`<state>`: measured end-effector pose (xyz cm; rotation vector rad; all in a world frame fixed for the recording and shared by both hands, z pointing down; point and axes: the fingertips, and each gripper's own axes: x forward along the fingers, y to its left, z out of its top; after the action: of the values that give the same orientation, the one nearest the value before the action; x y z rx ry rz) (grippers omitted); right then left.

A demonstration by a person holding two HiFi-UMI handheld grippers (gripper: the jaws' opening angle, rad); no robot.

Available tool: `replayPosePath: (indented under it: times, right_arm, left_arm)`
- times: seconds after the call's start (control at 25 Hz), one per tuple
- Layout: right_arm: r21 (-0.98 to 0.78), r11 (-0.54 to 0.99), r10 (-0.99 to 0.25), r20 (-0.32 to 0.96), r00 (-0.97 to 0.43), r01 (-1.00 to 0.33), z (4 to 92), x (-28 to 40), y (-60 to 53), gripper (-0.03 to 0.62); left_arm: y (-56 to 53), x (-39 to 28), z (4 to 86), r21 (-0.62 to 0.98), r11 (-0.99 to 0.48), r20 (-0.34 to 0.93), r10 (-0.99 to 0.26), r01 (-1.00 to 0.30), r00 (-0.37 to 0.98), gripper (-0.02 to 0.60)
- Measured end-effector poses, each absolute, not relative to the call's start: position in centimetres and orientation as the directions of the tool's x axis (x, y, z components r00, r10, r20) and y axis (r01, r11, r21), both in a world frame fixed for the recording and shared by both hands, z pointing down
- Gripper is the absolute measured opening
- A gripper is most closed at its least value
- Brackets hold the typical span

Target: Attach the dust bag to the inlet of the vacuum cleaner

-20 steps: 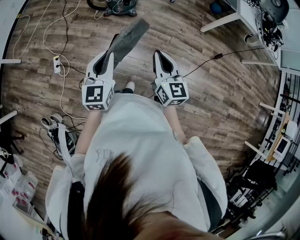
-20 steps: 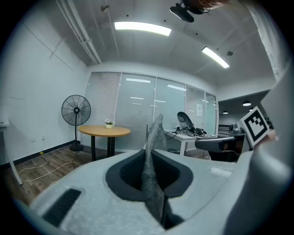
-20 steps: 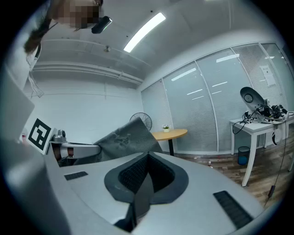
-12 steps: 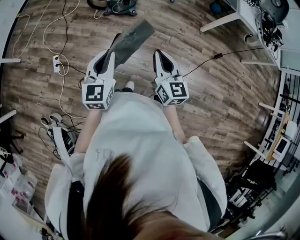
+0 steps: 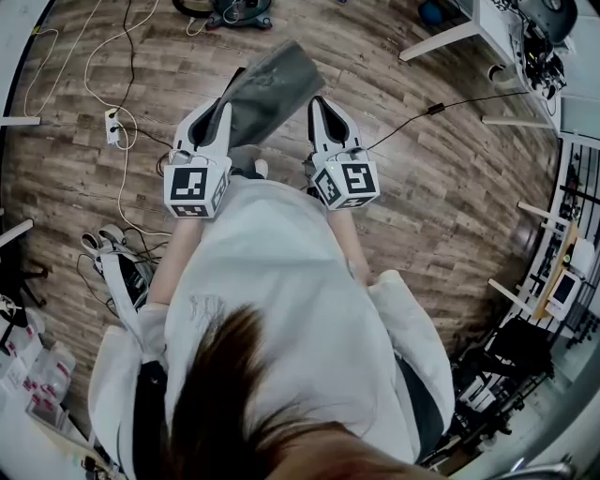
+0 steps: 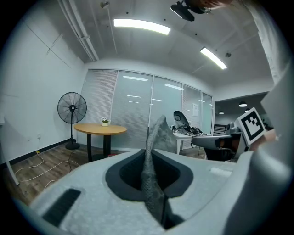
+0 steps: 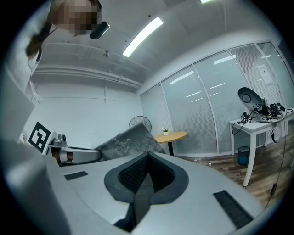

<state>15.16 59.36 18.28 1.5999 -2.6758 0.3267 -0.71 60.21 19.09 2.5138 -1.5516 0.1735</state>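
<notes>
The dust bag [image 5: 270,86] is a flat, grey, speckled sheet, held out about level over the wooden floor [image 5: 441,187]. The left tool [image 5: 221,99] pinches its near edge, which stands thin and upright between the pads. The bag reaches to the far right, just beside the right tool [image 5: 321,111], whose jaws are pressed together on nothing. The vacuum cleaner [image 5: 234,11] sits well apart at the far edge of the floor. A power strip [image 5: 112,127] and loose cables [image 5: 89,56] lie to the left. A white table [image 5: 450,37] stands far right.
</notes>
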Motion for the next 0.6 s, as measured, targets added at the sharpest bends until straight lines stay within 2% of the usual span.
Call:
replayPosePath:
  times: [0.6]
  right_arm:
    - [-0.175,0.411,-0.883,0.168,-0.438,-0.895,19.7,13.4,53.5,0.003]
  left_arm:
    - [53.1,-2.7,20.2,0.126,-0.475,0.209,-0.845,-0.871,0.491,0.04]
